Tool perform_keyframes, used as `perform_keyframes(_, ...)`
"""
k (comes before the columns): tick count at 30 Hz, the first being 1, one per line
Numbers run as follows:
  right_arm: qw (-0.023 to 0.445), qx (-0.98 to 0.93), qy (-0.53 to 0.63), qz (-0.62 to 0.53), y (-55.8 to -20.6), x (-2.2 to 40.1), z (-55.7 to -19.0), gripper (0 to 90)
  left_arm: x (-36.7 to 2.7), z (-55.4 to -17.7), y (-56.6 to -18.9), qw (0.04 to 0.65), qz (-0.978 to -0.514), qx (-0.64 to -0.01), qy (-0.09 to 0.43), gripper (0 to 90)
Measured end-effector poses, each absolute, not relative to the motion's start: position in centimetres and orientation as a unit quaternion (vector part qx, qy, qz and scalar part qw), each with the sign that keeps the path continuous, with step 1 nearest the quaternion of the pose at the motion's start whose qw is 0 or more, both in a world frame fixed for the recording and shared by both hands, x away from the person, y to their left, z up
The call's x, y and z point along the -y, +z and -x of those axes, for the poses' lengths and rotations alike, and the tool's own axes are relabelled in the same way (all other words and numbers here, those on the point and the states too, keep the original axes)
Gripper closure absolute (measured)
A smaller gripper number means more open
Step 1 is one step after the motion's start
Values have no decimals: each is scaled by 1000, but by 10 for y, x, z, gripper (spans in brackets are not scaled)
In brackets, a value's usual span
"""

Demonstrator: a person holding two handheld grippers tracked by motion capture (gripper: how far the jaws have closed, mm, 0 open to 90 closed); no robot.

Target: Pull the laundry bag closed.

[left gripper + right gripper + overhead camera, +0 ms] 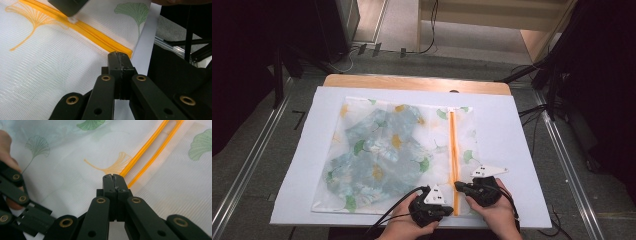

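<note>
A white mesh bag point(464, 131) printed with ginkgo leaves lies flat on the sheet, and a blue-green patterned garment point(377, 155) shows through it. An orange zipper point(453, 150) runs from the bag's far edge to its near edge. My right gripper point(114, 177) is shut at the spot where the two open zipper tracks point(147, 143) meet, on a small white pull point(72, 19). My left gripper point(119, 55) is shut at the bag's near edge, right at the zipper's closed end point(126, 51). In the high view both grippers point(449, 211) point(457, 186) flank the zipper's near end.
A white sheet point(522, 150) covers the wooden table point(412, 82); its near edge lies just behind my hands. Cables and metal floor rails point(562, 150) run beside the table, with dark stands point(552, 75) at the back right.
</note>
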State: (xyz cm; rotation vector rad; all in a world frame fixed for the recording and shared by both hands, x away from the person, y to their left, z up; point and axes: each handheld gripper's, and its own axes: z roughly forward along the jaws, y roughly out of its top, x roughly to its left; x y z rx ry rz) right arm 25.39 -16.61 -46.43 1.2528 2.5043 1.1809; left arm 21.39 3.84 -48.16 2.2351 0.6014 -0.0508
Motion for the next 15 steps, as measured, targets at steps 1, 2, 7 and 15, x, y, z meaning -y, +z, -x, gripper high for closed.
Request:
perform_keyframes(1, 53, -823, 387, -413, -464, 166, -256, 900, -38, -214, -482, 402, -884, -238, -19, 900)
perform_keyframes(2, 60, -822, 386, -414, -463, 166, -258, 900, -38, -214, -482, 402, -884, -238, -18, 900)
perform_keyframes(7, 73, -820, 386, -417, -460, 166, -269, 900, -39, -214, -482, 405, -883, -237, -20, 900)
perform_keyframes(15, 78, -817, 380, -427, -461, 164, -294, 900, -39, -215, -482, 405, -881, -241, -26, 900)
